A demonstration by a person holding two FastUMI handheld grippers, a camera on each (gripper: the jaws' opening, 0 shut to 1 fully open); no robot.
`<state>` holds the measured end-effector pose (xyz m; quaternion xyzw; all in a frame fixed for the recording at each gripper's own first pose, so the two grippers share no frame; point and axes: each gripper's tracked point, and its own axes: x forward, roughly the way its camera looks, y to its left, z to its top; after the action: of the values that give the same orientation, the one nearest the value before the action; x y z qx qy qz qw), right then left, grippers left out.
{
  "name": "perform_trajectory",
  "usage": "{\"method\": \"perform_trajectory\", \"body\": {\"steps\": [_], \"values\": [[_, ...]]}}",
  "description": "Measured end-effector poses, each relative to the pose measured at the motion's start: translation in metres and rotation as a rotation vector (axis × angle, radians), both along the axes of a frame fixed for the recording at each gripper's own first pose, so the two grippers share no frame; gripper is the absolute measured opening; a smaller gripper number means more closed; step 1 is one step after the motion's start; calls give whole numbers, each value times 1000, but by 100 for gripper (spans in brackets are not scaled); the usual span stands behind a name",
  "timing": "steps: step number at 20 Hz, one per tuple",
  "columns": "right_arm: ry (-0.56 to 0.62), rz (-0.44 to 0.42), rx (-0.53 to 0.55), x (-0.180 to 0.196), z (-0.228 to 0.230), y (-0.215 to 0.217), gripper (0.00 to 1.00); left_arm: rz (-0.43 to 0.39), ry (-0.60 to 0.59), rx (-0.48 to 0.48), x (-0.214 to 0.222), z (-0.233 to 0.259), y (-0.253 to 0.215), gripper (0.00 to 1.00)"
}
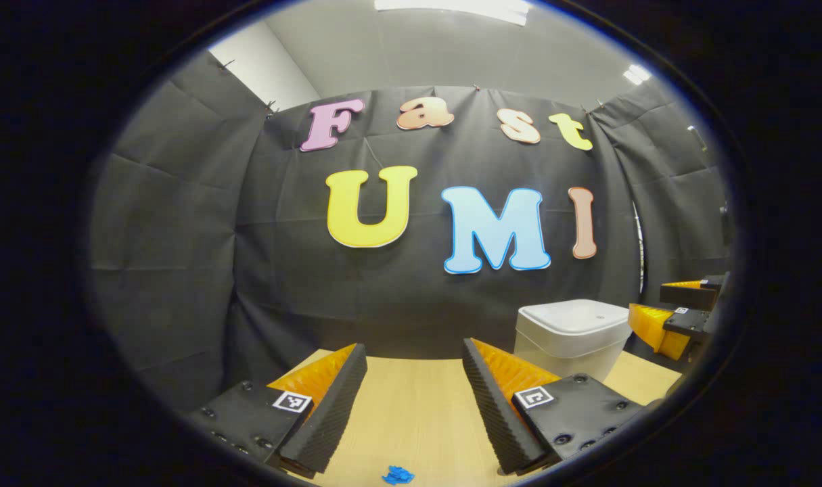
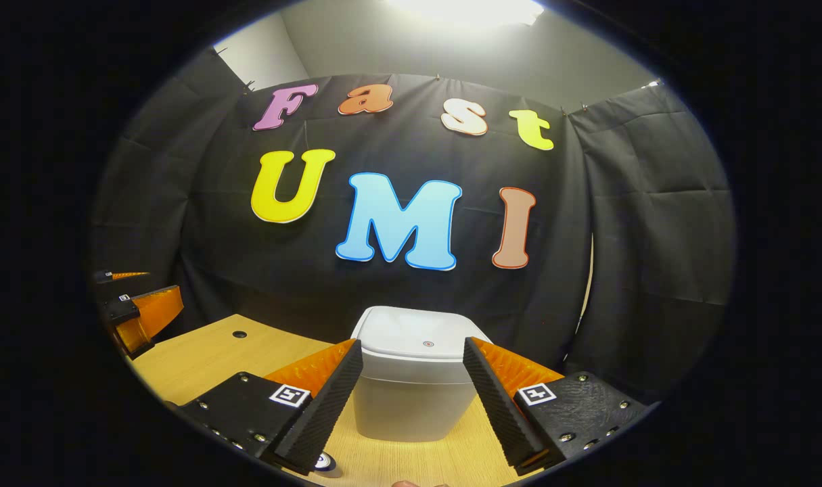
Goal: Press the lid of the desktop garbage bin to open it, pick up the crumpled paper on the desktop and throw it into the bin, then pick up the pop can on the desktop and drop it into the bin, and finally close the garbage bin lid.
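The white desktop bin [image 2: 411,399] stands on the wooden table [image 2: 201,358] with its lid [image 2: 417,335] down, straight ahead of my right gripper [image 2: 413,345], which is open and empty; the bin shows between its fingers but farther off. In the left gripper view the bin [image 1: 569,338] is at the right, and my left gripper [image 1: 414,352] is open over bare table. A small blue crumpled paper [image 1: 398,475] lies just below the left gripper's fingers. A round can top [image 2: 324,462] peeks out beside the right gripper's left finger.
The black cloth wall closes the table off right behind the bin. A small dark hole [image 2: 239,334] sits in the tabletop at the left. The right gripper [image 1: 664,304] shows beside the bin; the left gripper [image 2: 137,291] shows at the far left.
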<state>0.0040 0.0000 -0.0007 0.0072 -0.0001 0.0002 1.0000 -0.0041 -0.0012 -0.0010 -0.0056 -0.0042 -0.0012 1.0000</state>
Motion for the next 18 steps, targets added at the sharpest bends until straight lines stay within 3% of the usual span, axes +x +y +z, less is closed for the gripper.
{"method": "perform_trajectory", "body": {"steps": [6, 7, 8, 11, 13, 15, 17, 18], "values": [[5, -21, 13, -1, -2, -6, 94, -10, -2, -3, 2, 0, -6, 96], [7, -14, 17, 0, -2, -6, 83, -12, 1, -4, 2, 0, -8, 96], [17, -30, 18, 1, -6, -10, 81, -14, 2, -6, 0, -3, -8, 93], [35, -49, 22, 2, -10, -15, 58, -14, 8, -4, 2, -4, -11, 93], [39, -66, 23, 2, -11, -19, 54, -15, 7, -2, 2, -4, -13, 93], [35, -76, 29, 4, -12, -23, 23, -16, 13, 2, 3, -4, -15, 93], [40, -63, 35, 7, -14, -22, 19, -17, 15, -1, 5, -7, -17, 93], [46, -40, 42, 9, -15, -17, 10, -17, 17, -1, 5, -8, -18, 93]]}}
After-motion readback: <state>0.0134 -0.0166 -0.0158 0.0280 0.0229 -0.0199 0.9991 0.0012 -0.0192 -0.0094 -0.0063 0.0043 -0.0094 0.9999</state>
